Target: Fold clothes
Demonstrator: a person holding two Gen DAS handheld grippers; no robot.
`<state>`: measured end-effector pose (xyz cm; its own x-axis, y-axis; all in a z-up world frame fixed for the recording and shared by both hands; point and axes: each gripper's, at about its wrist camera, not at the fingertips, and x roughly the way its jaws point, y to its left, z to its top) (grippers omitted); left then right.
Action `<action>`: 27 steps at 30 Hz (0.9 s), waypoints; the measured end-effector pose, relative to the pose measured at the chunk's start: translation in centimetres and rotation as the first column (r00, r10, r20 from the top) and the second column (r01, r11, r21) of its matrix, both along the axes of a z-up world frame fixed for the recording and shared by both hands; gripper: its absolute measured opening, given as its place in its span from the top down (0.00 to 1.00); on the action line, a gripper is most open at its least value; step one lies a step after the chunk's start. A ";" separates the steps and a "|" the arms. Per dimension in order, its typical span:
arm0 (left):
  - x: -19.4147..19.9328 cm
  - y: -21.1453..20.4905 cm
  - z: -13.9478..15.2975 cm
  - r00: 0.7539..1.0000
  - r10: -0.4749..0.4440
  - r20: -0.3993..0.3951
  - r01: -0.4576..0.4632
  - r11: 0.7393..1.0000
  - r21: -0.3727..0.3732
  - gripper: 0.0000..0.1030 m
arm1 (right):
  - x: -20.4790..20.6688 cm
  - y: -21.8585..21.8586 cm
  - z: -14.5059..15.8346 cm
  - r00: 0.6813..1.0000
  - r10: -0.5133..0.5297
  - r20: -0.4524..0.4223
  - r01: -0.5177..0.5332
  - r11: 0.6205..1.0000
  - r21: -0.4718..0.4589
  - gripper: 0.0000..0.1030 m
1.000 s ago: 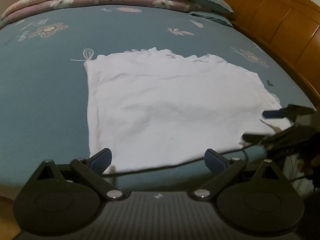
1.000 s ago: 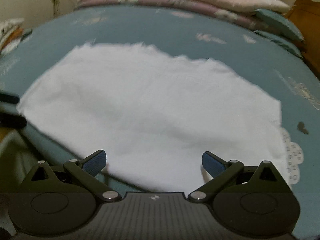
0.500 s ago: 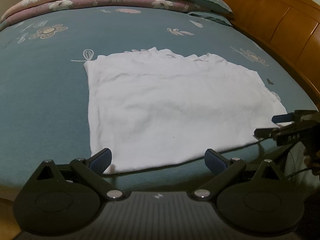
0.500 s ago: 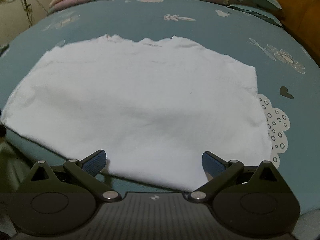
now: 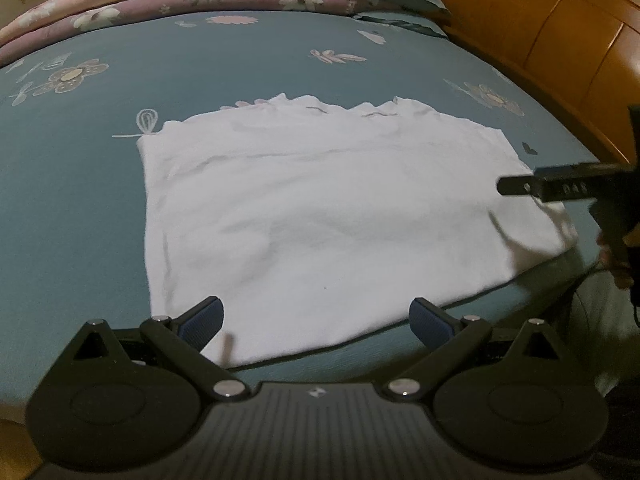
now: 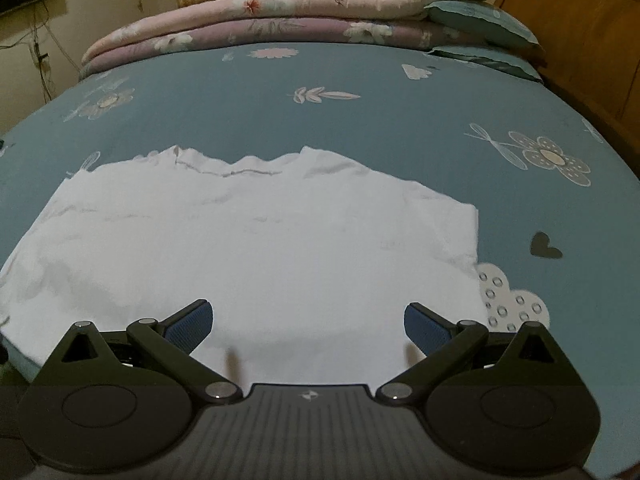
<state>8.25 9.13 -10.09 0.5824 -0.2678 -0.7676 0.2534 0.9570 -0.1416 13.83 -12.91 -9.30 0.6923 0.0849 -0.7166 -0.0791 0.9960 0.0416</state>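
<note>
A: Item one, left wrist view. Contents?

B: White garment (image 5: 320, 216), laid flat as a rough rectangle on the blue bed sheet (image 5: 80, 200), its near hem just ahead of the left tongs (image 5: 318, 318). Tongs spread wide, holding nothing. Change over the last second: the right tongs (image 5: 560, 184) have risen from beside the near right corner to above the right edge. Their spread cannot be told from this side.

A: Meaning for the fold?

B: Judged only: the cloth is squared and both tools are positioned on it. It fits either a half-folded piece awaiting another fold or one just smoothed.

A: Item two, right wrist view.

B: Same garment (image 6: 256, 248), wavy far edge, straight right edge stopping beside a printed cloud (image 6: 508, 300). Right tongs (image 6: 308, 320) wide apart, empty, over the near hem. The camera has pulled back and levelled since half a second ago.

A: Edges and room?

B: Bare sheet beyond the far edge up to the stacked quilts (image 6: 280, 20); wooden headboard (image 5: 540, 28) well apart on the right; the bed edge close under the near hem.
</note>
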 end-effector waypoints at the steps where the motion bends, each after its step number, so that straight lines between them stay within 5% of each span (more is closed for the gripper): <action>1: 0.1 -0.1 0.0 1.000 -0.002 -0.002 0.002 1.000 0.003 0.04 | 0.1 -0.2 0.0 1.000 -0.001 0.002 0.001 1.000 0.005 0.00; 15: 1.8 -0.2 -0.6 0.999 0.019 0.028 -0.019 1.000 -0.022 0.04 | 1.7 -2.8 -0.6 0.999 -0.023 0.030 0.021 0.997 0.072 0.00; 27: 3.6 -0.8 -1.2 1.000 0.014 -0.007 -0.014 1.000 0.022 0.04 | 9.1 -5.4 -2.6 0.998 -0.055 -0.026 0.057 0.996 0.073 0.00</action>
